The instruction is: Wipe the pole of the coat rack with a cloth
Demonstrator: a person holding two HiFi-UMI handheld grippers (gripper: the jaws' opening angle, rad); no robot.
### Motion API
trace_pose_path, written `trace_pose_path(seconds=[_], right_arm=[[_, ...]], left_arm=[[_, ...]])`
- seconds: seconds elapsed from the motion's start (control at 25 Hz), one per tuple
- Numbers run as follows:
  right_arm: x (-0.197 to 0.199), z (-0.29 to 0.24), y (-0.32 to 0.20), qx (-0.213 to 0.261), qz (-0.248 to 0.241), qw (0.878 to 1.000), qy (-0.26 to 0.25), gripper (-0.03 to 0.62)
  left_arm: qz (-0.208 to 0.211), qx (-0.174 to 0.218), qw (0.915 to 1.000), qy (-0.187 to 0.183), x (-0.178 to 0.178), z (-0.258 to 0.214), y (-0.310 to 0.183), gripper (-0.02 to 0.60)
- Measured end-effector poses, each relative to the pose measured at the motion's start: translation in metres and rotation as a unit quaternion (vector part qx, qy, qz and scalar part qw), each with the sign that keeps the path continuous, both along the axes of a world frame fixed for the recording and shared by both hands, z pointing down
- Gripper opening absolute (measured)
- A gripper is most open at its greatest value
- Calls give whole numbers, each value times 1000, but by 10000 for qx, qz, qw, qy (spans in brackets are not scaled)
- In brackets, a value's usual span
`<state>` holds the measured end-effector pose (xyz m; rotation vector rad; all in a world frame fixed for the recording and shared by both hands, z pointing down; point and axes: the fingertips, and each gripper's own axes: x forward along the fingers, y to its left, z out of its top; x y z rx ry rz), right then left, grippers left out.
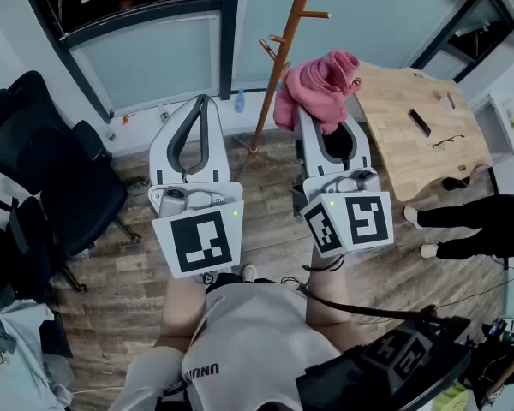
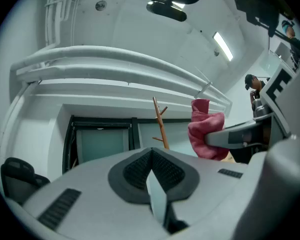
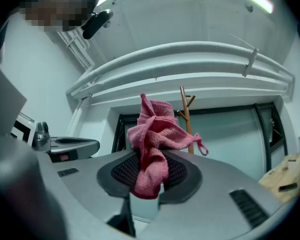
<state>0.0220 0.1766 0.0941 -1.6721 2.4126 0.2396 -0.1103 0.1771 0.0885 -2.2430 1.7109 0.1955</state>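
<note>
The wooden coat rack pole (image 1: pixel 277 71) rises from the floor by the window, between my two grippers; it also shows as the pole (image 2: pixel 160 123) and the pole (image 3: pixel 186 115). A pink cloth (image 1: pixel 319 89) is bunched in my right gripper (image 1: pixel 323 114), whose jaws are shut on it; the cloth (image 3: pixel 152 146) hangs over the pads and sits just right of the pole, and its edge may be touching it. My left gripper (image 1: pixel 199 114) is left of the pole, jaws shut, holding nothing. The cloth (image 2: pixel 206 129) shows at the right of the left gripper view.
A black office chair (image 1: pixel 43 178) stands at the left. A wooden table (image 1: pixel 415 127) with glasses on it is at the right. A person's legs (image 1: pixel 463 221) stretch in from the right edge. A small bottle (image 1: pixel 239 101) sits by the window base.
</note>
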Motion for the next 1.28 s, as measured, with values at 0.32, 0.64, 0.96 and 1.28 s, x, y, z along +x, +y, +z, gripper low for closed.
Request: trace_pose_path(seconds=[0.32,0.64,0.96,1.28], right_arm=[[-3,4,5,-57,-4,10000,16,106],[-6,5,2,-104,-11,9999,28,106],[-23,12,-7,-138,-7,9999,18,106],[-21,27,-9,-231,361,9991,65,106]], left_arm=[[61,42,9996,-288,4,2,6,12],[65,104,9975,-691,3,1,5,12],[97,-50,9998,-181,-15,9,-5,12],[311,-343,9988,162,-19,30,-16,12]])
